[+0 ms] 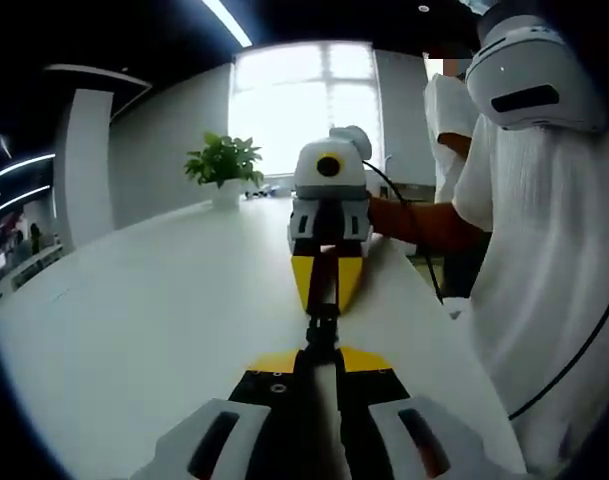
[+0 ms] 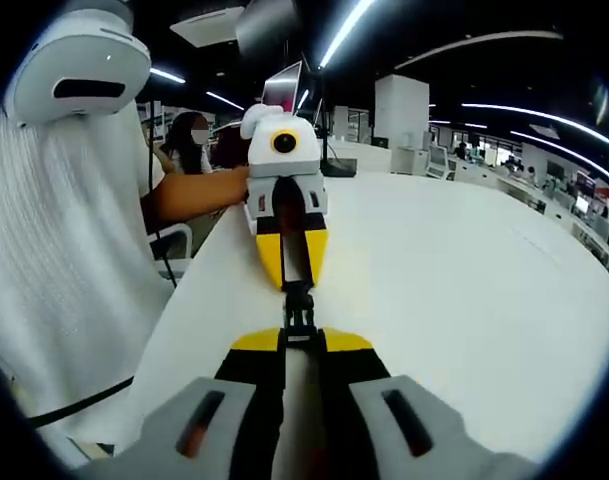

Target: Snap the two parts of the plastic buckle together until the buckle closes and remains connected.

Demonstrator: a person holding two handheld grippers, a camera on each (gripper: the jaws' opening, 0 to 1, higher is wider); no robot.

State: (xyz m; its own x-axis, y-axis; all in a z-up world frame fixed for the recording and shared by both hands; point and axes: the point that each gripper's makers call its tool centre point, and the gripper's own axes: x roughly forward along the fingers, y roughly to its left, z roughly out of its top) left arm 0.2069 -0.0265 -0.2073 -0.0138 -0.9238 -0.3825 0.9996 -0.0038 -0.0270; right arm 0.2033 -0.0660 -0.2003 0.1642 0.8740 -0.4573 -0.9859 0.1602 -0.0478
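Note:
The black plastic buckle [image 1: 322,322] hangs above the white table [image 1: 144,300], stretched between the two grippers that face each other tip to tip. My left gripper [image 1: 322,352] is shut on the near end of the buckle, and the right gripper [image 1: 326,292] comes in from the far side, shut on the other end. In the right gripper view the buckle [image 2: 297,312] sits between my right gripper [image 2: 300,338] and the left gripper [image 2: 291,282] opposite. Its two halves look joined in one line; the joint itself is too small to read.
A person in a white shirt [image 1: 554,300] stands at the table's edge, forearm [image 1: 424,222] reaching to the far gripper. A potted plant [image 1: 224,165] stands at the far end of the table. A black cable [image 1: 574,350] hangs along the shirt. Other desks [image 2: 544,190] lie beyond.

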